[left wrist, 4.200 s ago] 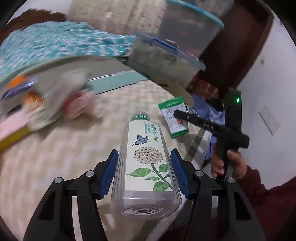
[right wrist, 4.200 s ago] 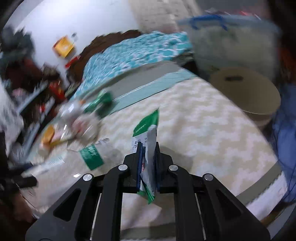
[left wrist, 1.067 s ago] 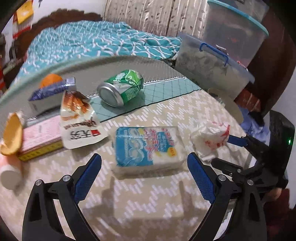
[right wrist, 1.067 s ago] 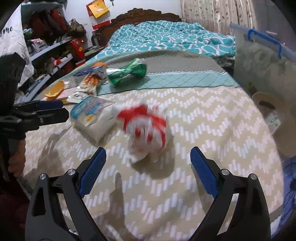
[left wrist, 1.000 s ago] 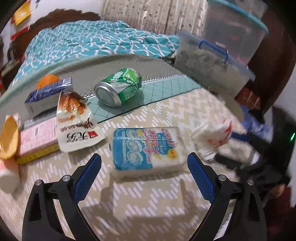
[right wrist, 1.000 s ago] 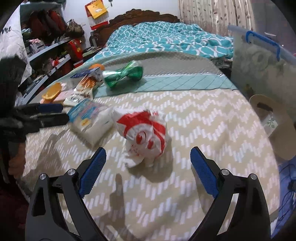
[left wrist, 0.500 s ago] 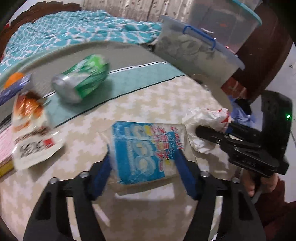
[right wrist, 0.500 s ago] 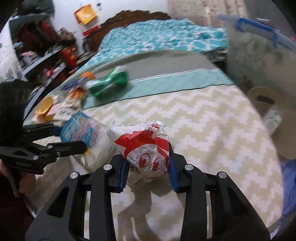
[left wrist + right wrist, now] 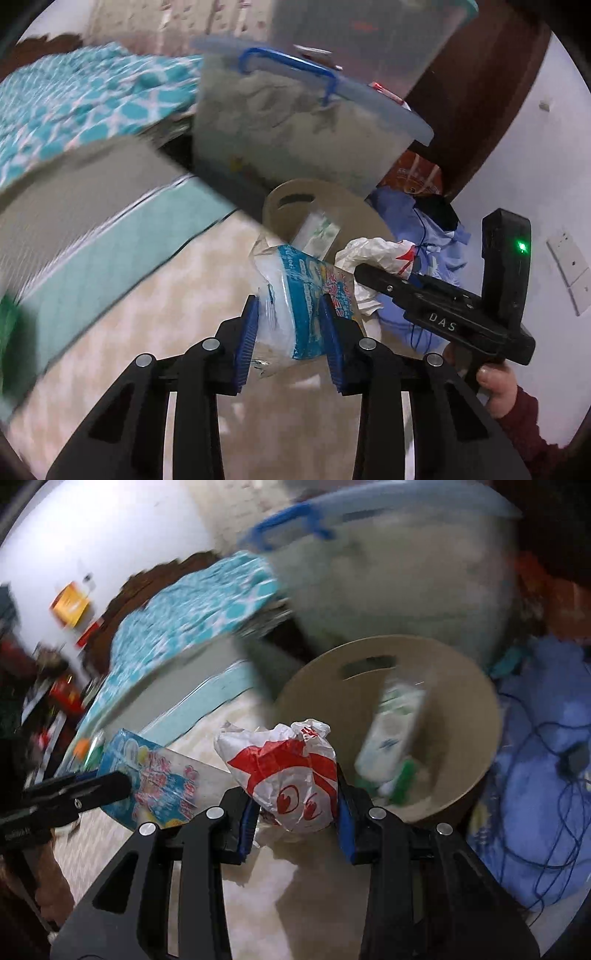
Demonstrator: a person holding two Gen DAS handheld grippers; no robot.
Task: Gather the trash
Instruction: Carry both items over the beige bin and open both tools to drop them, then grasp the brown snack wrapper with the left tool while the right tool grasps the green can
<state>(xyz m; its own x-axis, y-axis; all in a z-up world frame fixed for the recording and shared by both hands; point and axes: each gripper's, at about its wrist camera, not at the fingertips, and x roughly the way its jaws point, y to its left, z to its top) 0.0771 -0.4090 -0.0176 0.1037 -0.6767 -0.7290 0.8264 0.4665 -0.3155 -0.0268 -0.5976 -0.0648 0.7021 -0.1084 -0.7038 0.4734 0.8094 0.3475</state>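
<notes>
My left gripper [image 9: 291, 325] is shut on a blue and white tissue pack [image 9: 295, 295] and holds it above the table's edge. My right gripper [image 9: 295, 805] is shut on a crumpled white and red plastic bag [image 9: 291, 771], held beside the tissue pack [image 9: 151, 775]. The bag also shows in the left wrist view [image 9: 373, 251]. A round beige bin [image 9: 476, 716] stands just beyond the table edge, right of the bag. It holds a bottle [image 9: 391, 738] and green wrappers. The bin also shows in the left wrist view [image 9: 354, 206], behind the pack.
The table has a beige zigzag cloth [image 9: 166, 314] and a teal strip [image 9: 110, 251]. A clear storage box with a blue handle [image 9: 295, 122] stands behind the bin. Blue cloth with cables [image 9: 546, 738] lies to the right. A bed with a teal cover [image 9: 74, 99] is at the back left.
Both grippers closed on their items, lifted them off the table and swung right toward the bin. Earlier the bottle and green packet were carried; they now lie in the bin.
</notes>
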